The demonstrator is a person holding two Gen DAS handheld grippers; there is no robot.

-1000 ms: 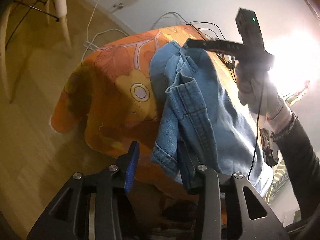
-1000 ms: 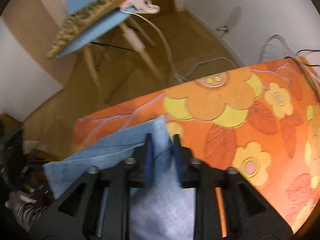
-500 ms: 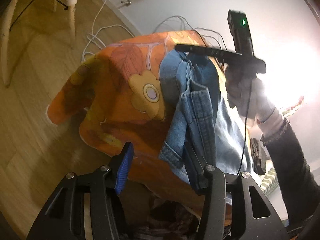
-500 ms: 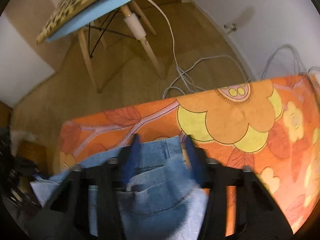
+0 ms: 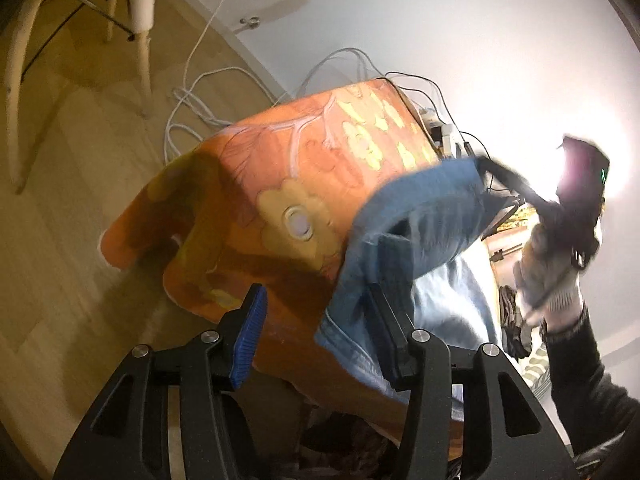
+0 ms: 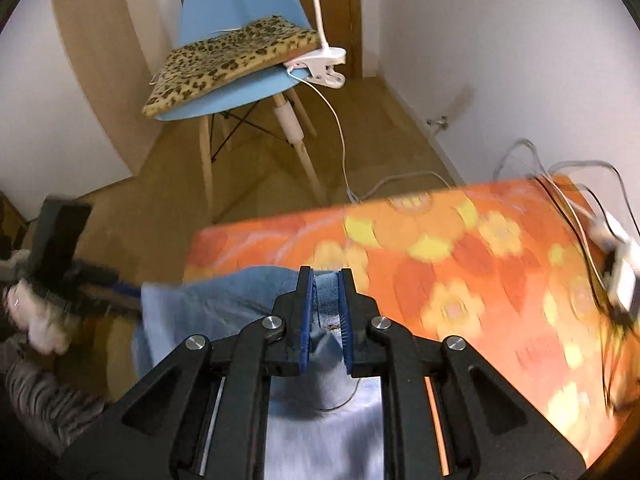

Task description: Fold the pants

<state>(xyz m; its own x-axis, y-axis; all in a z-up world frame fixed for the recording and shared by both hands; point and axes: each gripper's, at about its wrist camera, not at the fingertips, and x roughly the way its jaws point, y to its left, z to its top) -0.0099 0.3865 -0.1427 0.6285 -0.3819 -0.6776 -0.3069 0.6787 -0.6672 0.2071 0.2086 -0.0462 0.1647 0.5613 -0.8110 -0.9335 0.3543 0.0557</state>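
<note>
Blue denim pants (image 6: pixel 224 304) stretched and blurred, right gripper (image 6: pixel 325 312) fingers pinching them, left gripper (image 5: pixel 320 336) fingers spread wide

Both wrist views close over the orange cloth (image 5: pixel 304 184) and jeans (image 6: pixel 224 300); left looking right, right looking left, each catching the other hand.

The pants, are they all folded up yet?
Not yet. The right claw is shut on an edge of the blue pants and carries it above the orange flowered cloth. The left claw is open, with denim draped against one finger. The pants hang loose and bunched, so laying them flat and making a neat fold is still left.
</note>
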